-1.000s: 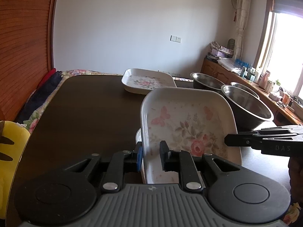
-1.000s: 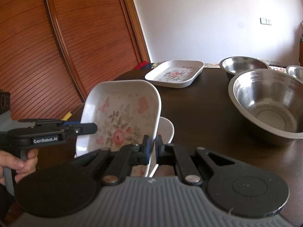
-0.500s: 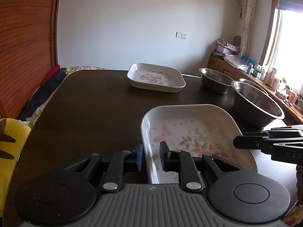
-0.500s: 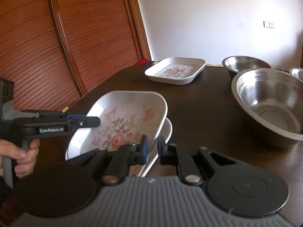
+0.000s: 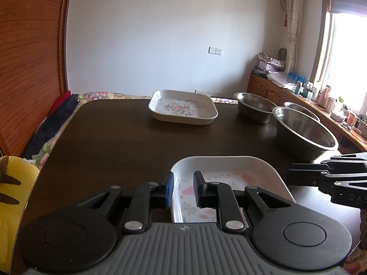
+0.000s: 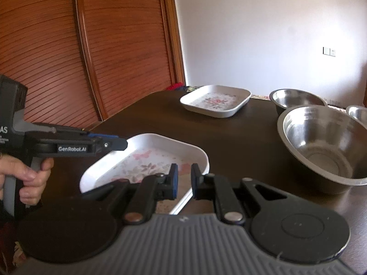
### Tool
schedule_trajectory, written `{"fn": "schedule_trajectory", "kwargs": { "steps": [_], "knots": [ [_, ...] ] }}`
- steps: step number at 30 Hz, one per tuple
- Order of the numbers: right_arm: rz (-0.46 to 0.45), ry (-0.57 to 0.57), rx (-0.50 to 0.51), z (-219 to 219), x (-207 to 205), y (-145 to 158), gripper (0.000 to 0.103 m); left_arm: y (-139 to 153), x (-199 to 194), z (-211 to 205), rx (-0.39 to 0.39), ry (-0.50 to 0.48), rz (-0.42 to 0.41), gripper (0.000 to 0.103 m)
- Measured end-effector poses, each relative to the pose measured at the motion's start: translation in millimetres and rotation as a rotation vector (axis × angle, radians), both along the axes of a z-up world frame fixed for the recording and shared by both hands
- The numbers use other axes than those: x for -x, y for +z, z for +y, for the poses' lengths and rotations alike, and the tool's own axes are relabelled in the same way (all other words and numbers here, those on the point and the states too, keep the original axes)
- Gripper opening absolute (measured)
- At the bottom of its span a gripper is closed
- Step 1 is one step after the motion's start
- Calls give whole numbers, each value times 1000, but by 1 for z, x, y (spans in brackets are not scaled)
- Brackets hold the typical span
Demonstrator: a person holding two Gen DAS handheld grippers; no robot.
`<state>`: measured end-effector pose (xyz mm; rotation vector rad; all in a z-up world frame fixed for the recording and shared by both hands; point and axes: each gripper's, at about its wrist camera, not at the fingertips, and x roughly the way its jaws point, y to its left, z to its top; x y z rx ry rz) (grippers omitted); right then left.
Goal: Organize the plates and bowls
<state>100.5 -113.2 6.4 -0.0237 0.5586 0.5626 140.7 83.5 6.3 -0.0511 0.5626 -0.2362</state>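
The near flowered plate (image 5: 229, 178) is lying flat now, low on the dark table (image 5: 119, 142). A second ago it was tipped up on its edge, high in the air, so it has come down. There was another plate under it then. Now I cannot tell if it sits on that plate, but a pale edge peeks out by its near corner in the right view.

The left gripper (image 5: 182, 189) has its two fingers a little apart, one on each side of the plate's left rim. They look loose, not squeezing. The right gripper (image 6: 182, 181) is the same, fingers a little apart around the plate's right rim. I think both have just let go.

So this plate looks put away, and the job can move on. The far flowered plate (image 5: 183, 107) sits alone, well behind the near plate. The big steel bowl (image 6: 325, 144) is to the right of the near plate, with a smaller steel bowl (image 6: 297, 99) behind it and one more bowl (image 5: 300, 110) just past that. Those are not stacked yet.
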Motion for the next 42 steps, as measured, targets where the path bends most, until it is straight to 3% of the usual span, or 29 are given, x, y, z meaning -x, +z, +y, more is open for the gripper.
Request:
{"fn": "schedule_trajectory", "kwargs": {
  "steps": [8,12,18,24,27,32,34,42],
  "knots": [
    [-18,-17,2,-2,-1,3,14,7,7,-5,-14,-12,-31,62],
    [-33,-25,9,-2,0,4,14,8,9,-7,-27,-10,-48,79],
    [-50,-38,11,-3,2,7,15,10,13,-7,-30,8,-75,93],
    [-64,-47,11,-4,2,10,17,15,14,-6,-34,11,-87,96],
    [-80,-54,9,-5,3,12,38,16,13,-6,-37,11,-89,96],
    [-96,-64,2,-7,3,16,42,16,15,-6,-43,10,-92,97],
    [-105,-72,5,-7,3,18,55,17,15,-7,-45,8,-94,97],
    [-128,-79,0,-8,1,22,82,24,9,-8,-54,0,-104,101]
  ]
}}
